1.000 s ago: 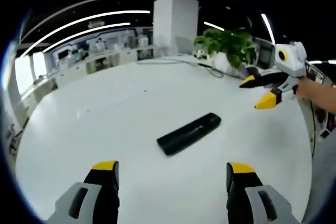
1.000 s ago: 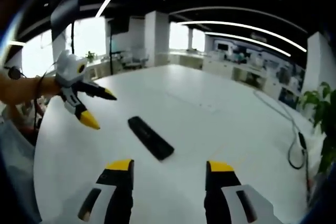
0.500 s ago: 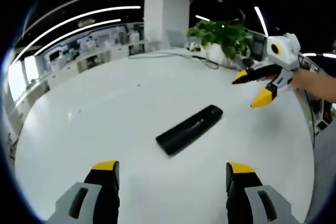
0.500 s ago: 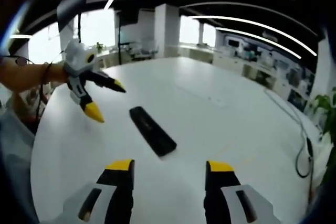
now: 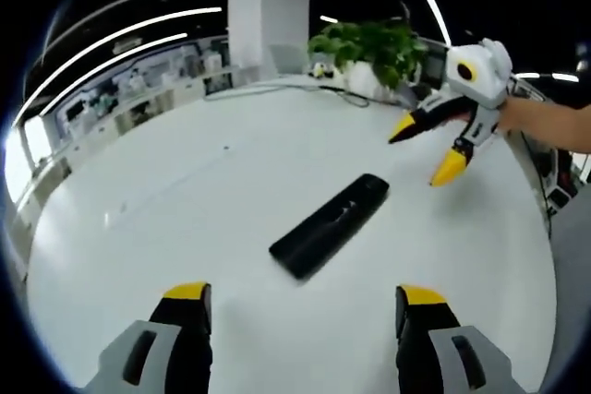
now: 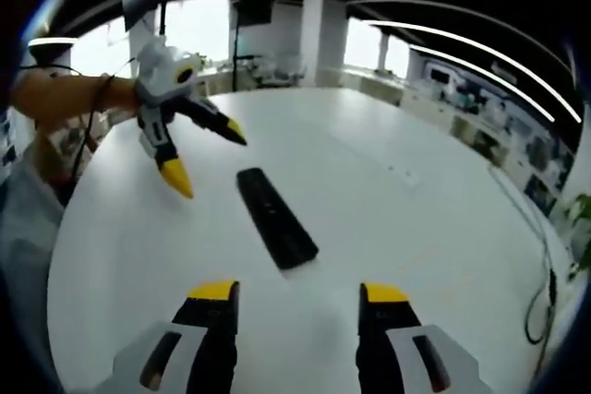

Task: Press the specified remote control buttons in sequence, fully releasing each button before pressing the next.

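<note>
A long black remote control (image 5: 330, 224) lies flat on the round white table (image 5: 185, 182), buttons facing up. In the left gripper view my left gripper (image 5: 300, 306) stands open just short of the remote's near end, nothing between its jaws. My right gripper (image 5: 422, 152) hangs open above the table beyond the remote's far end, held by a hand at the right. In the right gripper view the same remote (image 6: 276, 216) lies ahead of my open right gripper (image 6: 295, 306), and the left gripper (image 6: 209, 156) hovers open to the left of the remote's far end.
A potted green plant (image 5: 369, 48) and a cable (image 5: 295, 89) sit at the table's far edge, with a white pillar (image 5: 268, 20) behind. A cable (image 6: 540, 292) runs along the table's right rim in the right gripper view. A person's arm (image 6: 60, 99) reaches in from the left.
Both grippers have come closer to the remote, which looks larger in both views. The remote has not moved on the table.
</note>
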Demonstrator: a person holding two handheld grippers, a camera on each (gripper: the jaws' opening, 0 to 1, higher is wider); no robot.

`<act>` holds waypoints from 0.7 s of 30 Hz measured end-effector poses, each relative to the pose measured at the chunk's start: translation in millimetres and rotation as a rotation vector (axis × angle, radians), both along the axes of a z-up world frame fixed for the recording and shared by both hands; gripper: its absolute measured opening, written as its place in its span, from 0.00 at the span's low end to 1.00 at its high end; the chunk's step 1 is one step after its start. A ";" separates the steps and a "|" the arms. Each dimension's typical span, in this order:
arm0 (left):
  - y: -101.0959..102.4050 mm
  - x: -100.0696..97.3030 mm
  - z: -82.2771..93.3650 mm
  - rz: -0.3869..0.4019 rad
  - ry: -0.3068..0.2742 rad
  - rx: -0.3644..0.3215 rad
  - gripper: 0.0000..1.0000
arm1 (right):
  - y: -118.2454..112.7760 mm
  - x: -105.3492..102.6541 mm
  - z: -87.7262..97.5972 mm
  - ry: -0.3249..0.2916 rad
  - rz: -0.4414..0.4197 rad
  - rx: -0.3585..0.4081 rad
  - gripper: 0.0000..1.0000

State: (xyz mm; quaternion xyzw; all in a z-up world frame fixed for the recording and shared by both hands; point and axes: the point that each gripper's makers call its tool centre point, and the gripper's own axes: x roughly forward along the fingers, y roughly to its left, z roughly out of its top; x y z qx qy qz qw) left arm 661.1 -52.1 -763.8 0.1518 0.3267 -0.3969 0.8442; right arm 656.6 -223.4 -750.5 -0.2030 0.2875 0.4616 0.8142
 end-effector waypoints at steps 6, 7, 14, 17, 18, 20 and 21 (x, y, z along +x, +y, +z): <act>-4.3 3.2 0.2 -0.044 0.005 0.002 0.83 | 2.6 2.3 -4.1 0.006 0.071 -0.037 0.49; -4.9 3.6 0.0 -0.052 0.004 0.004 0.82 | 2.9 3.2 -4.4 0.004 0.075 -0.040 0.49; -8.7 7.9 -4.0 -0.099 0.014 0.016 0.81 | 5.6 7.9 -8.1 0.020 0.114 -0.061 0.47; -9.8 9.1 -5.2 -0.122 0.015 0.025 0.80 | 7.7 9.0 -8.9 0.025 0.130 -0.066 0.47; -10.4 9.2 -5.4 -0.129 0.015 0.025 0.80 | 8.9 9.3 -9.4 0.025 0.139 -0.068 0.47; -12.6 8.9 -5.4 -0.148 0.019 0.022 0.79 | 10.4 9.7 -10.7 0.027 0.151 -0.076 0.47; -13.3 9.1 -5.4 -0.155 0.019 0.022 0.79 | 11.4 9.4 -11.5 0.028 0.158 -0.078 0.47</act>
